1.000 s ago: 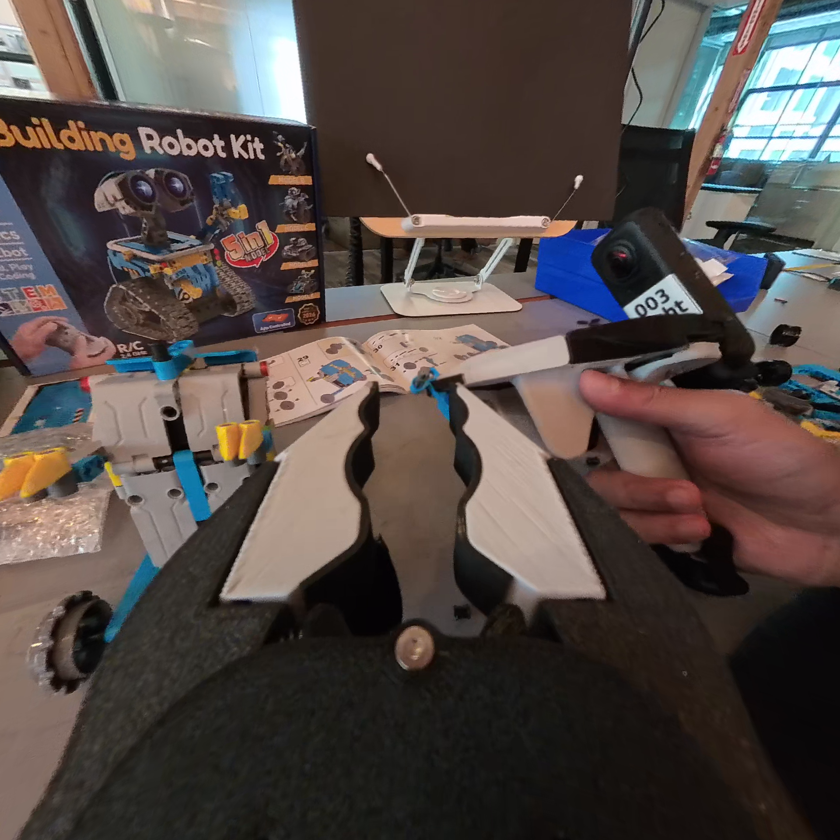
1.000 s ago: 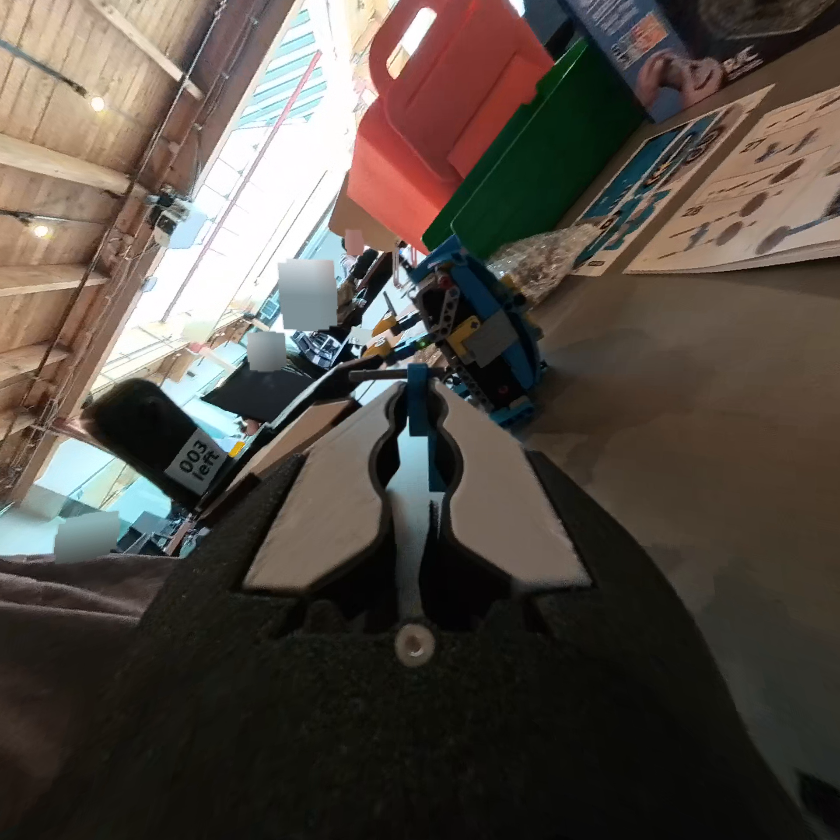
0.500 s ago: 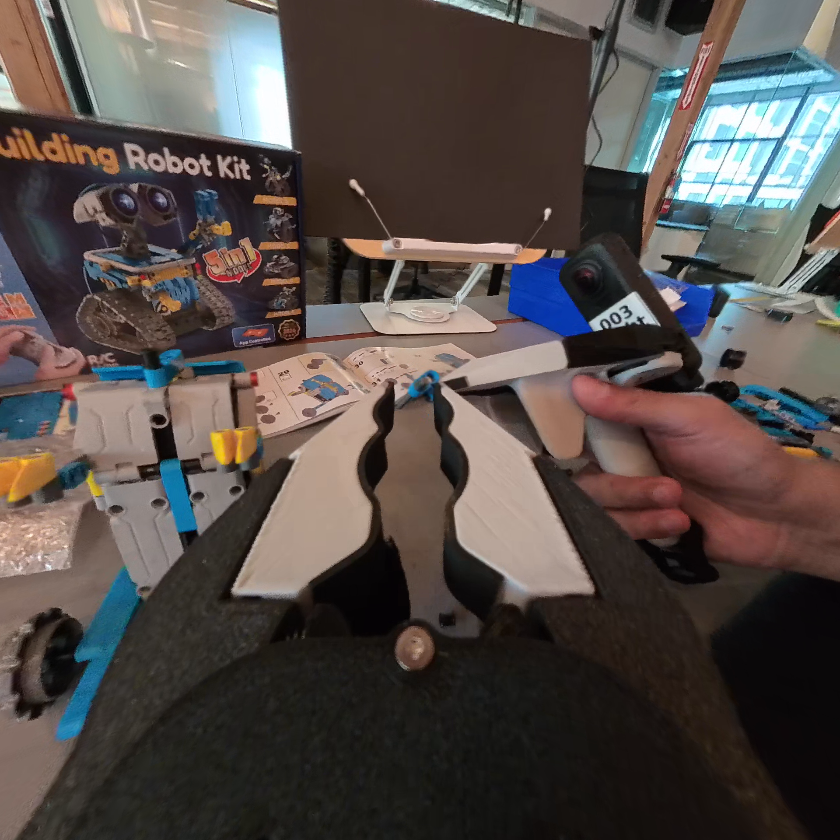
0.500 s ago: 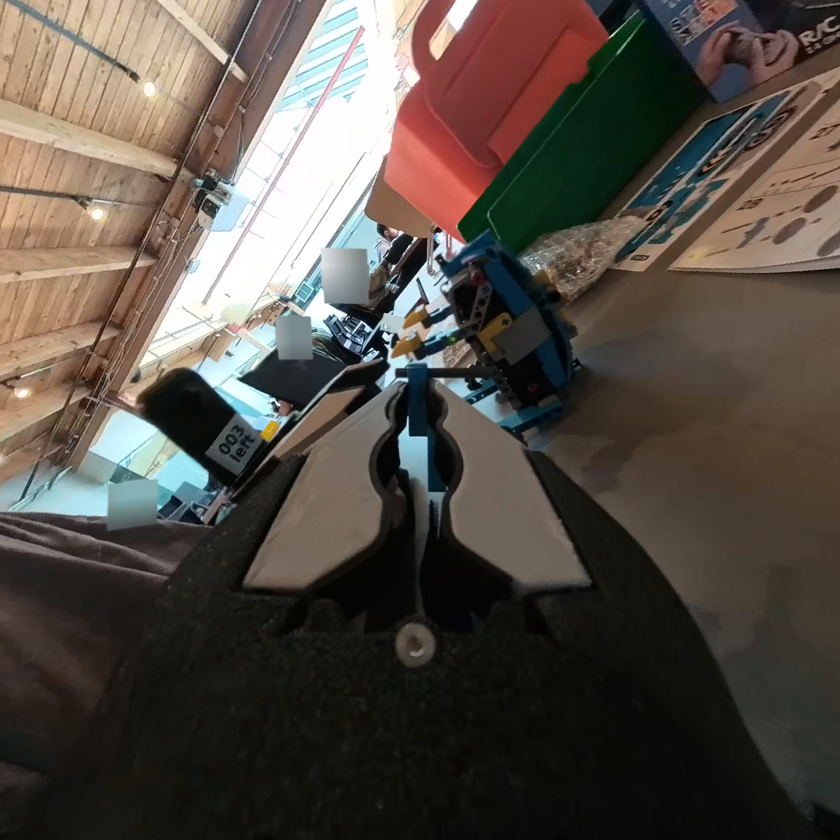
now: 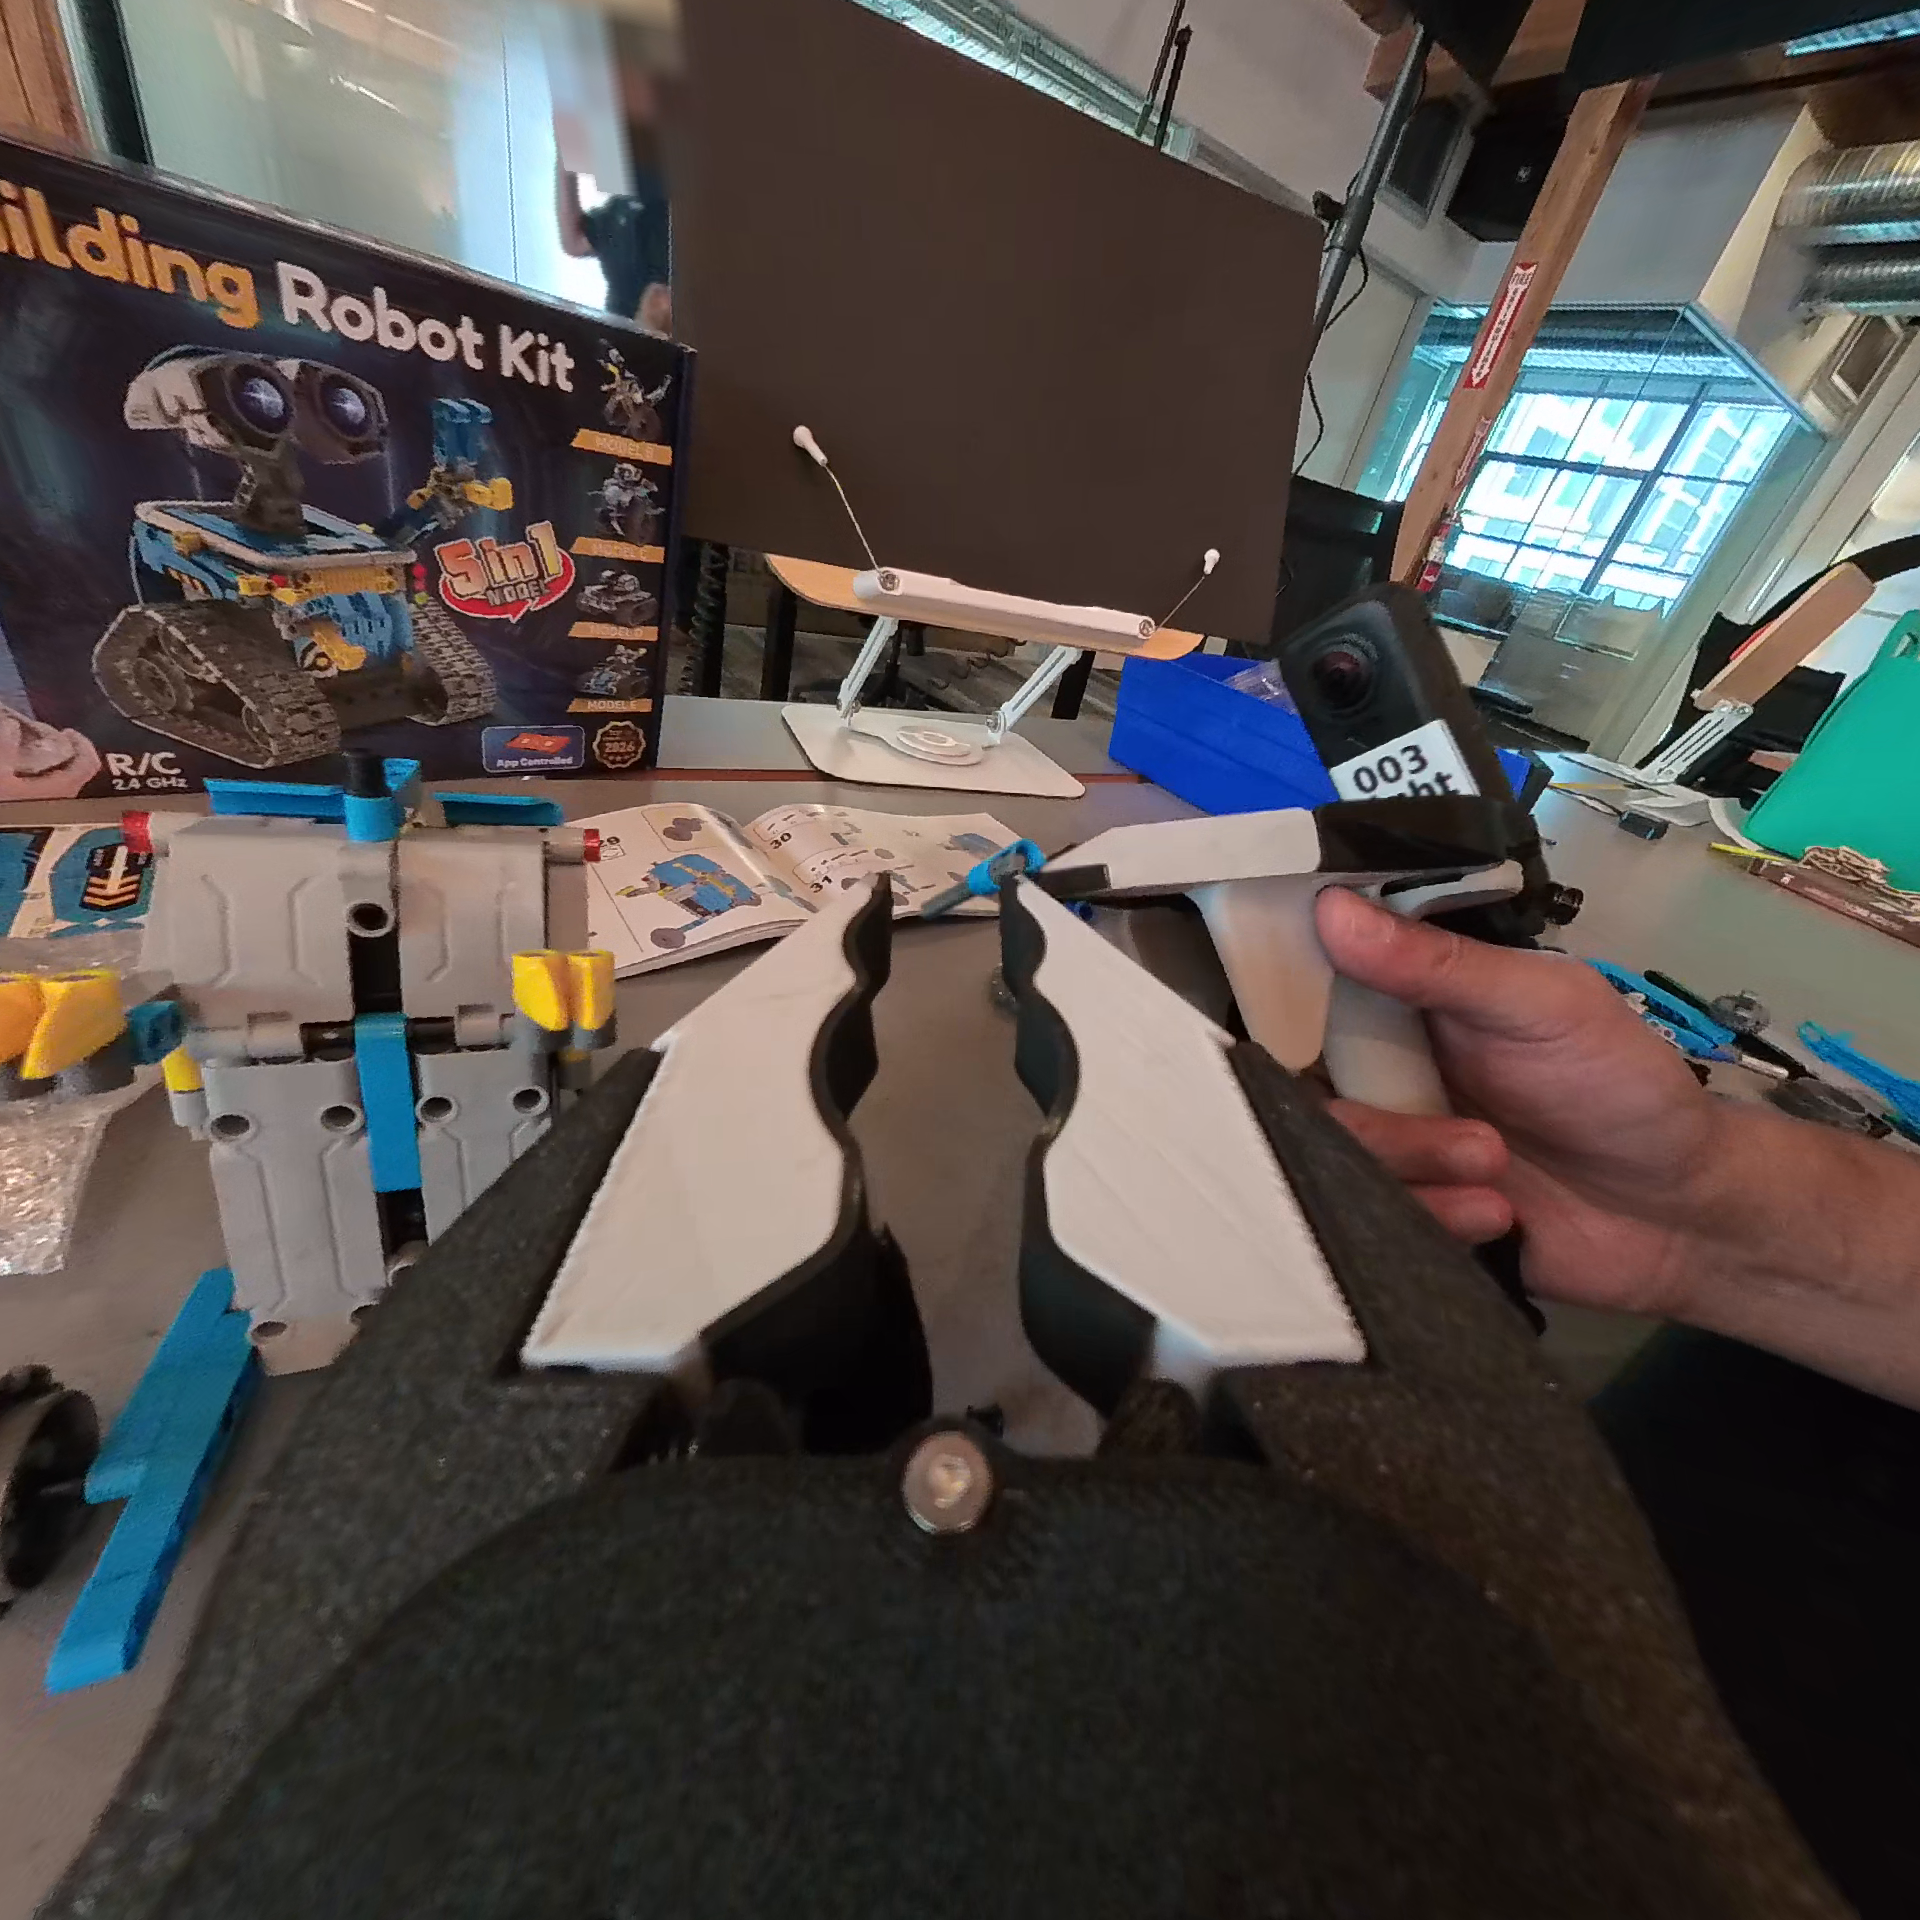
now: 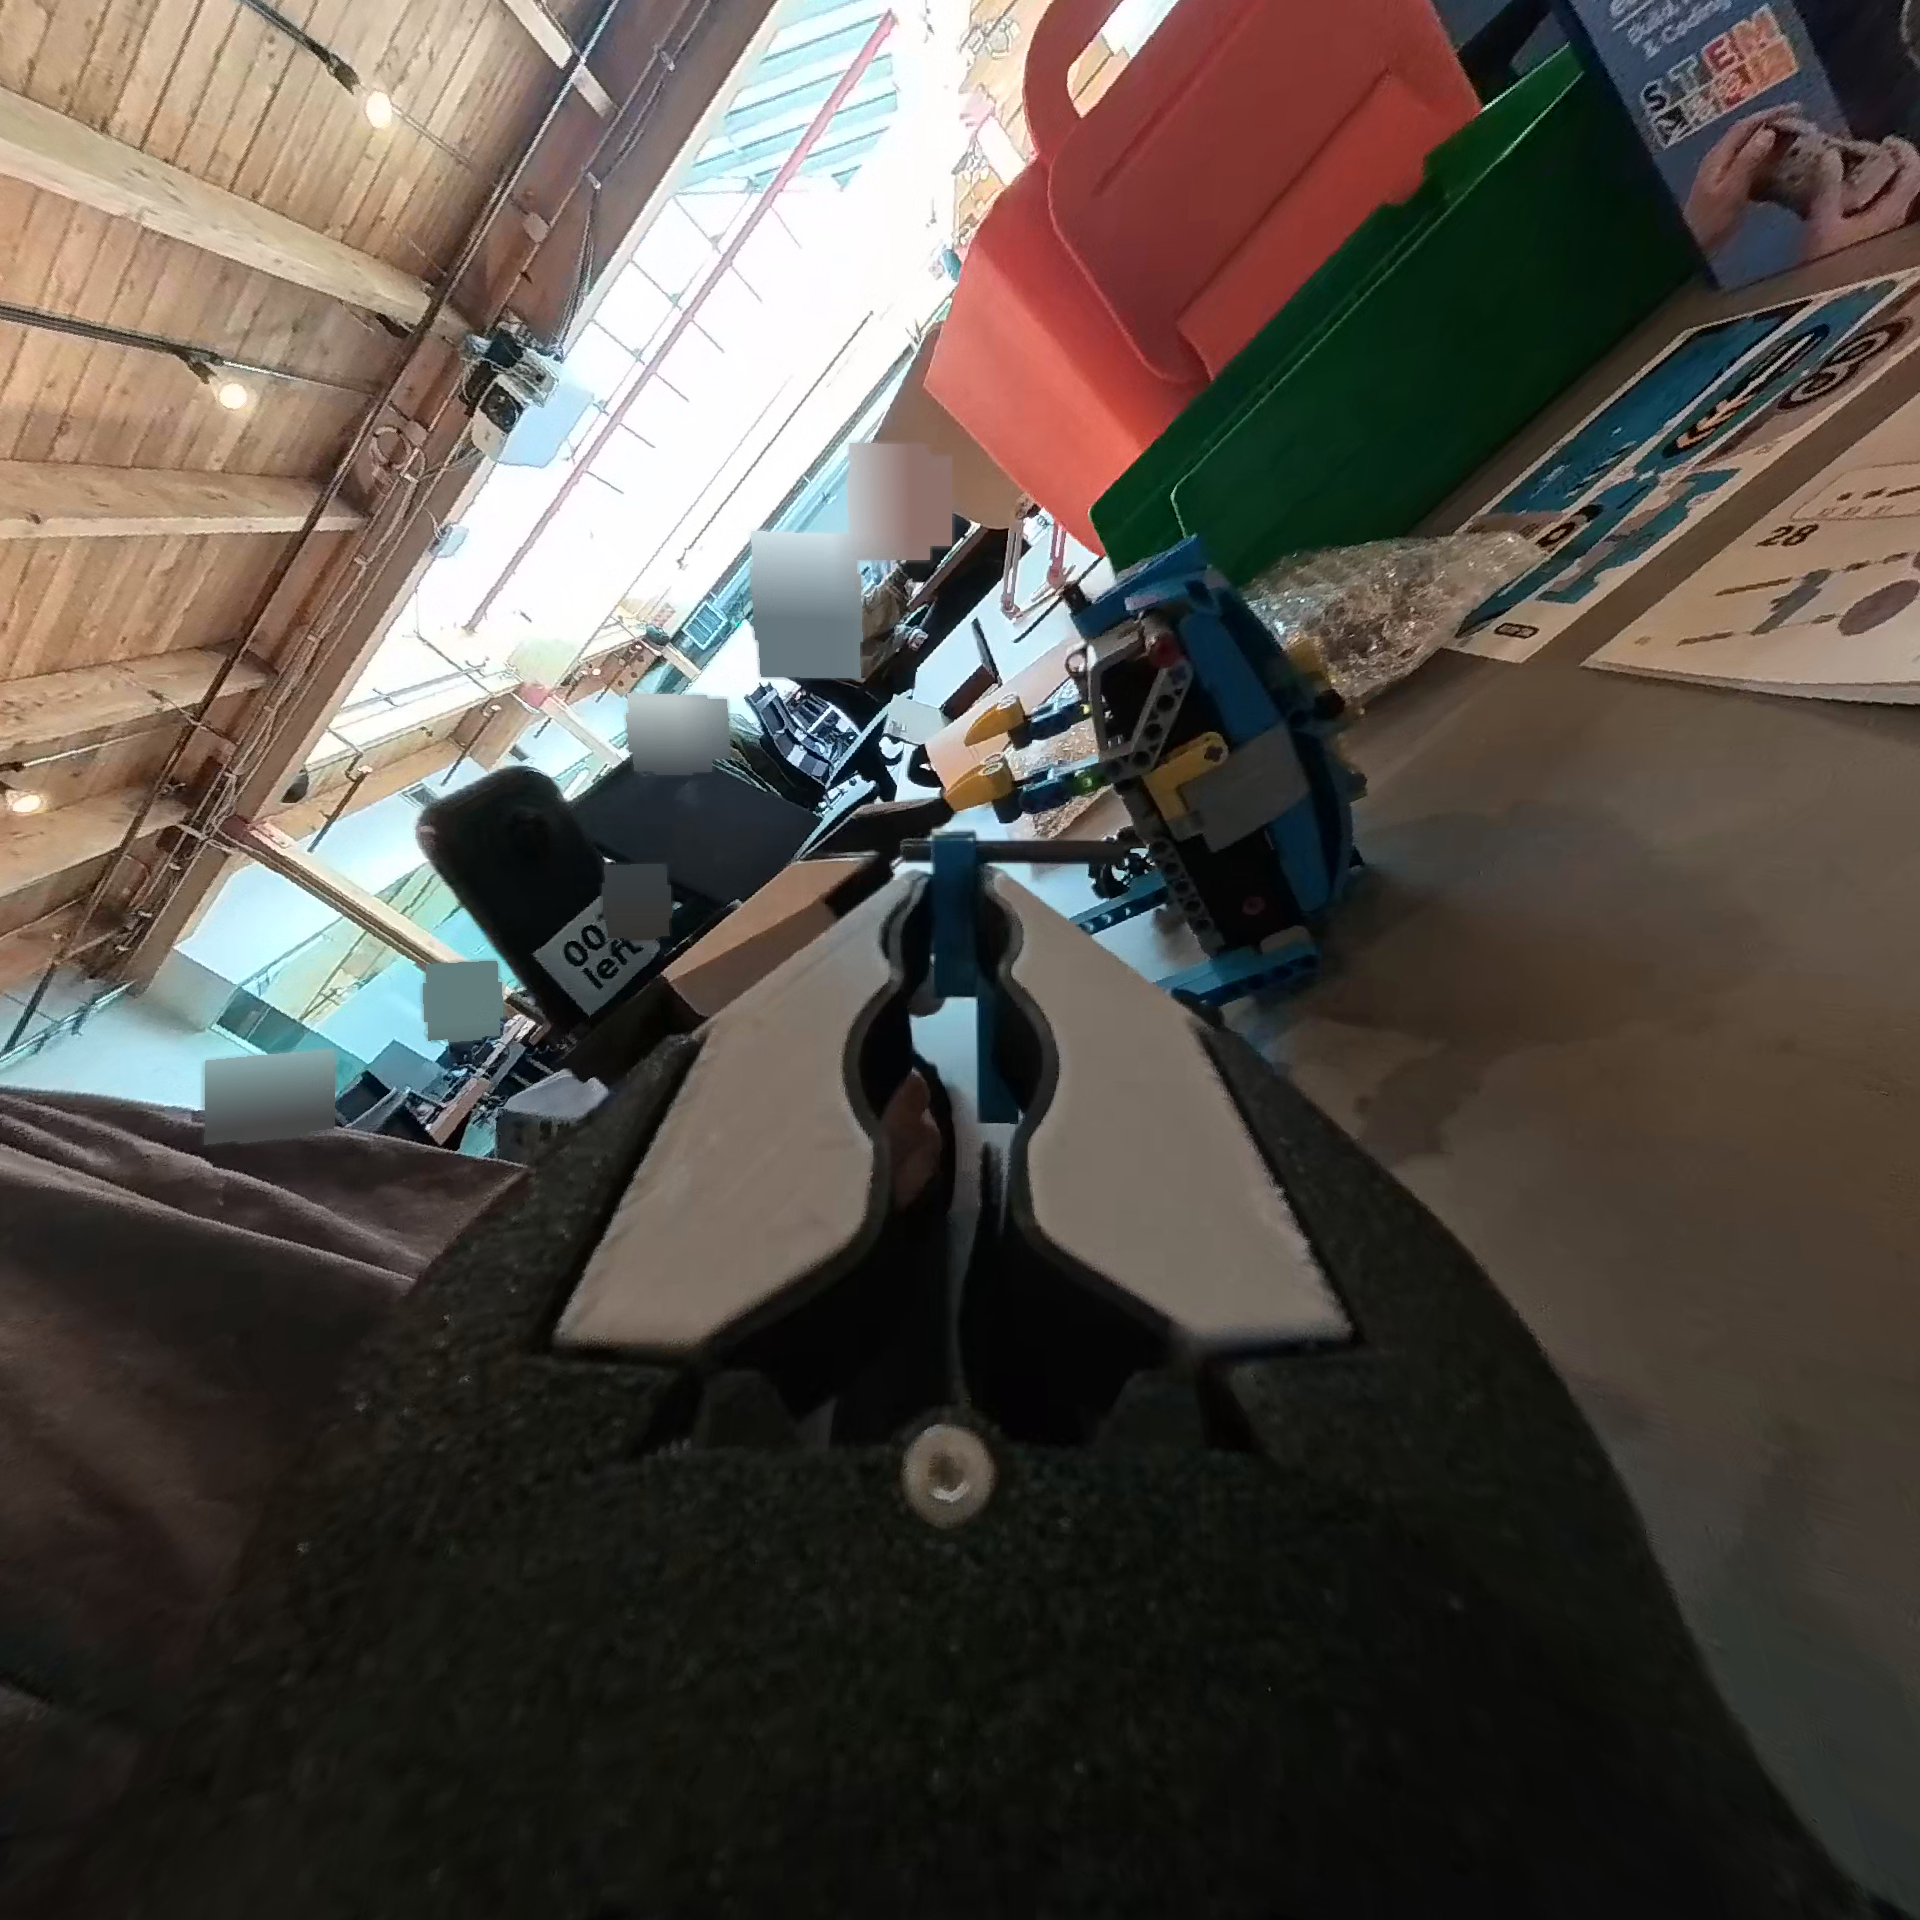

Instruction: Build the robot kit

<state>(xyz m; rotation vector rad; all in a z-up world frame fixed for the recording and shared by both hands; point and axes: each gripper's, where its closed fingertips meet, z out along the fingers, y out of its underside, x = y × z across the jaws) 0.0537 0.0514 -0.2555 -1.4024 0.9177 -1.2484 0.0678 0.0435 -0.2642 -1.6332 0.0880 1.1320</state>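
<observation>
My right gripper point(image 6: 956, 896) is shut on a small blue connector piece point(image 6: 961, 961) with a thin black axle point(image 6: 1023, 852) through its top. In the left wrist view it comes in from the right, held by a hand point(image 5: 1538, 1122), with the blue piece point(image 5: 1000, 864) at its tips. My left gripper point(image 5: 948, 902) is partly open and empty. Its tips sit right at the blue piece, and the axle end points into the gap between them. A grey, blue and yellow robot model point(image 5: 353, 1039) stands on the table to the left and also shows in the right wrist view point(image 6: 1216, 790).
A kit box point(image 5: 312, 499) stands behind the model, with an open instruction booklet point(image 5: 769, 862) beside it. A loose blue beam point(image 5: 156, 1507), a wheel point(image 5: 31, 1455) and a plastic bag point(image 5: 42, 1174) lie at left. A blue bin point(image 5: 1195, 738) and a white stand point(image 5: 935, 727) are behind. Left and right tips are no more than a few centimetres apart. The loose blue beam point(image 5: 156, 1507) lies around 15 cm away from my left fingertips.
My left gripper's jaws have narrowed a little and its view has tilted up. The right gripper's blue piece now sits closer to the left fingertips.
</observation>
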